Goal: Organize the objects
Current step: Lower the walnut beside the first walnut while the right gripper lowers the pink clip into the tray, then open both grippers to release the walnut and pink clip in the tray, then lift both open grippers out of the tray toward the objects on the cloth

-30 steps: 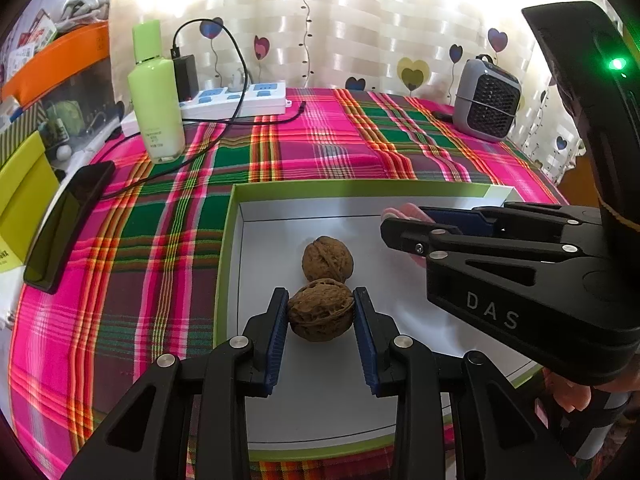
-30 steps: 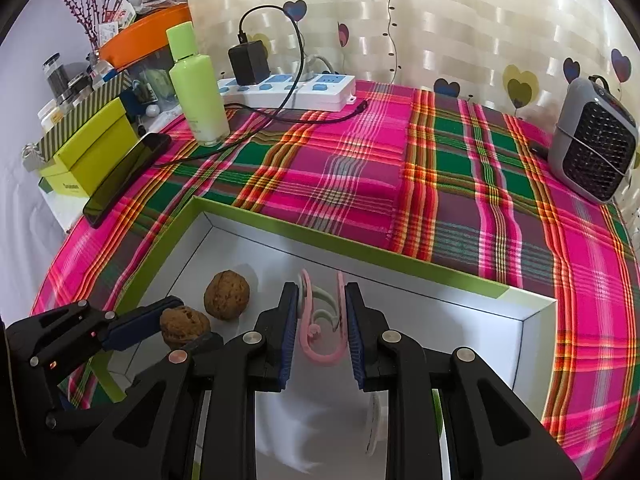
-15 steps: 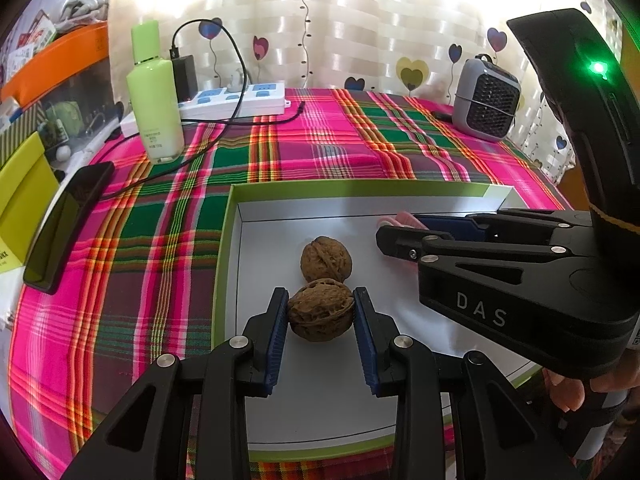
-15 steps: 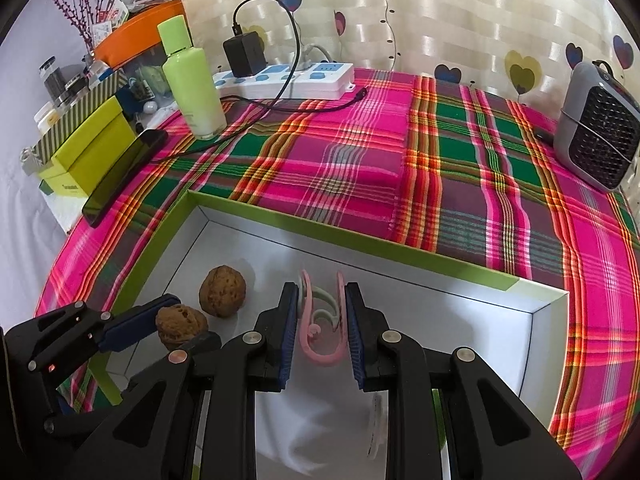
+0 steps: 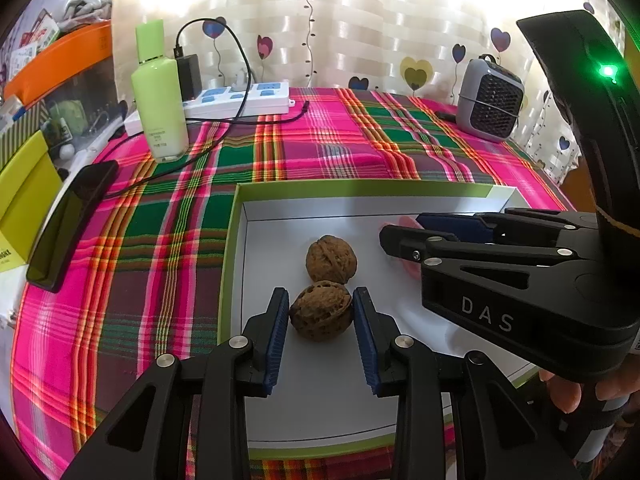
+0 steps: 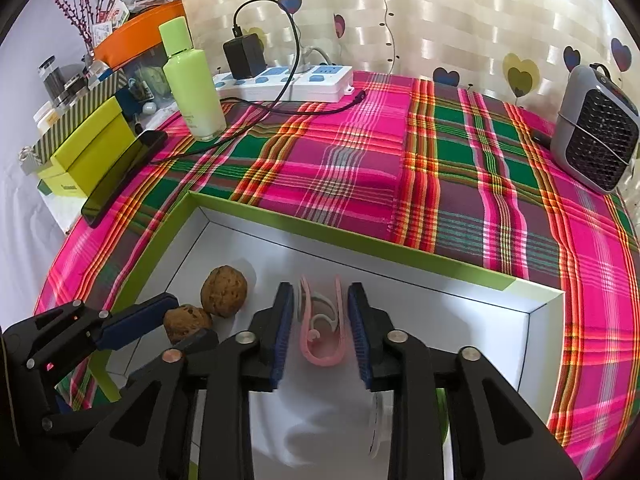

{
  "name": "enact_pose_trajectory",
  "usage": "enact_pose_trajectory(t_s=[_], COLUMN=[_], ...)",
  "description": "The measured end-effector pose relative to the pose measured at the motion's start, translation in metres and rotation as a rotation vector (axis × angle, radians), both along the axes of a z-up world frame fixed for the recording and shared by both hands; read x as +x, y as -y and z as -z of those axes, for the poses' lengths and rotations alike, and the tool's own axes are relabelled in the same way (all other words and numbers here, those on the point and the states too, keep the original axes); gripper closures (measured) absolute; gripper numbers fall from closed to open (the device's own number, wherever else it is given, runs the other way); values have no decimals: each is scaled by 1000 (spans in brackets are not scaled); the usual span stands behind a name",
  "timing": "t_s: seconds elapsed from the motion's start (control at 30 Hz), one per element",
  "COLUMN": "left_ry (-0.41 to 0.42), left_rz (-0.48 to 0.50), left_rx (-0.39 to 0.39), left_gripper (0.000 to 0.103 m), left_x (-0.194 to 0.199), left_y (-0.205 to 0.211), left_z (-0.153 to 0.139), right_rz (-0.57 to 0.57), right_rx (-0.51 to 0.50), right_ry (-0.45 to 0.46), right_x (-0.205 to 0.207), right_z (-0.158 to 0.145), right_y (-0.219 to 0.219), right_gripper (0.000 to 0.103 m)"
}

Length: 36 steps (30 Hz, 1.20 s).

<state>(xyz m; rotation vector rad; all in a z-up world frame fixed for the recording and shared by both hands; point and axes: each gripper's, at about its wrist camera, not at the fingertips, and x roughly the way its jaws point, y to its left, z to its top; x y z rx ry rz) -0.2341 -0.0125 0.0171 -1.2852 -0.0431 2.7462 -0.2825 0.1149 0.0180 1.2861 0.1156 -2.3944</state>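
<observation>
A white tray with a green rim [image 5: 360, 186] lies on the plaid cloth. Two walnuts sit in its left part. My left gripper [image 5: 320, 294] is shut on the nearer walnut [image 5: 321, 316], both blue pads against its sides; the walnut rests on the tray floor. The second walnut [image 5: 331, 258] touches it just behind. To the right, my right gripper [image 6: 320, 288] has its jaws opening. A pink hair clip [image 6: 320, 361] lies on the tray floor between the pads, with a small gap on each side. The right wrist view also shows the left gripper [image 6: 192, 318] at lower left.
A green bottle [image 5: 160, 92], a white power strip [image 5: 240, 100] with charger and cable, and a dark phone [image 5: 70, 232] stand back left. A grey heater [image 5: 490, 100] sits back right. A yellow-green box [image 6: 88, 152] is at the left table edge.
The right gripper's pads have moved apart off the pink clip, which now lies loose between them. The left gripper and its walnut have not moved.
</observation>
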Motion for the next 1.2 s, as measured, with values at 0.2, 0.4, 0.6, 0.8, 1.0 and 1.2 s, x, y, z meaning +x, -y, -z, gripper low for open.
enact_pose_trajectory(t_s=[0.2, 0.4, 0.6, 0.8, 1.0, 1.2], left_ry=[-4, -14, -28, -43, -55, -66], left_rz=[6, -10, -11, -7, -6, -7], left_rx=[0, 2, 11, 25, 28, 40], left_gripper=[64, 59, 58, 58, 57, 57], left_x=[3, 10, 21, 33, 47, 63], left_y=[-2, 1, 1, -2, -3, -1], left_z=[-1, -6, -12, -18, -24, -30], right_rz=[2, 24, 40, 62, 79, 89], right_rx=[-4, -27, -47, -60, -71, -86], right_ry=[-11, -25, -33, -53, -74, -98], right_x=[5, 12, 23, 39, 58, 79], right_z=[-4, -12, -17, -24, -30, -33], right_y=[-3, -9, -13, -18, -23, -28], right_gripper=[67, 65, 59, 59, 59, 59])
